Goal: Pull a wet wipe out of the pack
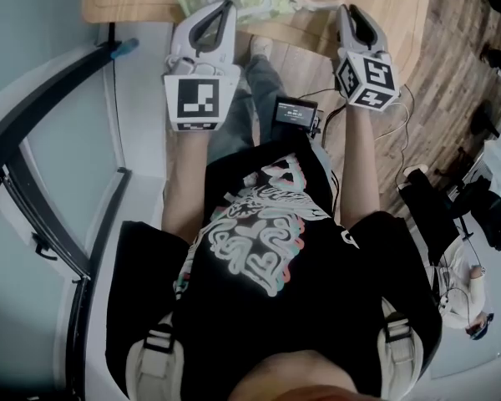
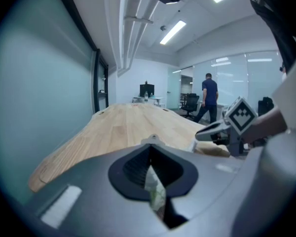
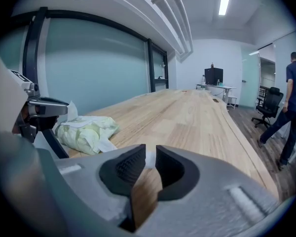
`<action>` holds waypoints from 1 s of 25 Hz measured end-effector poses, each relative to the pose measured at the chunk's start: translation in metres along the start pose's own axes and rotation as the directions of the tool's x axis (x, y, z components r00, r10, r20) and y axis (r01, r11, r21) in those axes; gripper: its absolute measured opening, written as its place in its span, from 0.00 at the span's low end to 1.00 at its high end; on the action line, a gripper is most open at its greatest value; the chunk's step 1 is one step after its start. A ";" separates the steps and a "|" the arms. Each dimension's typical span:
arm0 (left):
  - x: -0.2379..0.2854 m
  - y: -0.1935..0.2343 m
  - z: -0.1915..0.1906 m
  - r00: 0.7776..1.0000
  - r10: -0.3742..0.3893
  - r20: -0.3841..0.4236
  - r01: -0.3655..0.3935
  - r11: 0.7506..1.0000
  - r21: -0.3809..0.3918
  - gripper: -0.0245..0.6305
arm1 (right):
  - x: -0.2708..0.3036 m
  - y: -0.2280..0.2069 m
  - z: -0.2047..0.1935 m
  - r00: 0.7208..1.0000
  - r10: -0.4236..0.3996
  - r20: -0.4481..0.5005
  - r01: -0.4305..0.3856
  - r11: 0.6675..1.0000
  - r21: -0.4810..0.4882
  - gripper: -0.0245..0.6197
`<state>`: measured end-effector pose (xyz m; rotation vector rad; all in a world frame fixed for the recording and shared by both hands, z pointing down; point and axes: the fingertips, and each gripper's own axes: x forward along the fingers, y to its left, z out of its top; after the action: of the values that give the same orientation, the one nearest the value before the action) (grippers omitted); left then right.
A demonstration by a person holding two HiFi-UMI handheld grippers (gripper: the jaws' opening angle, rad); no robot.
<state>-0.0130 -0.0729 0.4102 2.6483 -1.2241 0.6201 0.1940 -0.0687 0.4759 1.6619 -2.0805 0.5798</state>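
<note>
A pale green wet wipe pack lies near the wooden table's front edge. My left gripper is shut on the pack, and green wrapper shows between its jaws. It also appears at the left of the right gripper view, over the pack. A white wipe stretches from the pack across to my right gripper. That gripper's jaws stand apart with a white bit of wipe in the gap, and the pads do not press on it.
A glass wall runs along the table's left side. The long tabletop stretches away ahead. A small screen device with cables hangs at the person's waist. A person walks past office chairs at the far right.
</note>
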 end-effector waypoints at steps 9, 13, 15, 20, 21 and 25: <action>-0.022 0.003 0.009 1.000 0.030 0.001 -0.030 0.999 0.025 0.02 | -0.018 0.012 0.023 0.998 0.011 0.060 -0.011 1.000 -0.009 0.15; -0.030 0.003 0.022 0.999 0.035 0.019 -0.036 0.999 0.038 0.02 | -0.028 0.029 0.035 0.996 0.032 0.089 -0.028 0.999 -0.041 0.14; -0.035 0.001 0.031 0.999 0.038 0.030 -0.040 0.998 0.052 0.02 | -0.039 0.035 0.046 0.992 0.034 0.121 -0.026 0.998 -0.063 0.05; -0.055 0.003 0.051 0.997 0.052 0.050 -0.056 0.995 0.079 0.02 | -0.069 0.057 0.073 0.978 0.063 0.199 -0.044 0.995 -0.094 0.04; -0.059 0.003 0.056 0.997 0.054 0.054 -0.058 0.995 0.082 0.02 | -0.075 0.060 0.077 0.976 0.065 0.207 -0.046 0.994 -0.096 0.04; -0.081 0.003 0.075 0.995 0.062 0.077 -0.067 0.995 0.069 0.02 | -0.105 0.070 0.094 0.966 0.046 0.256 -0.030 0.997 -0.066 0.04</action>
<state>-0.0393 -0.0418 0.3079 2.7235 -1.3375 0.5901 0.1412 -0.0228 0.3354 1.7444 -2.2900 0.3202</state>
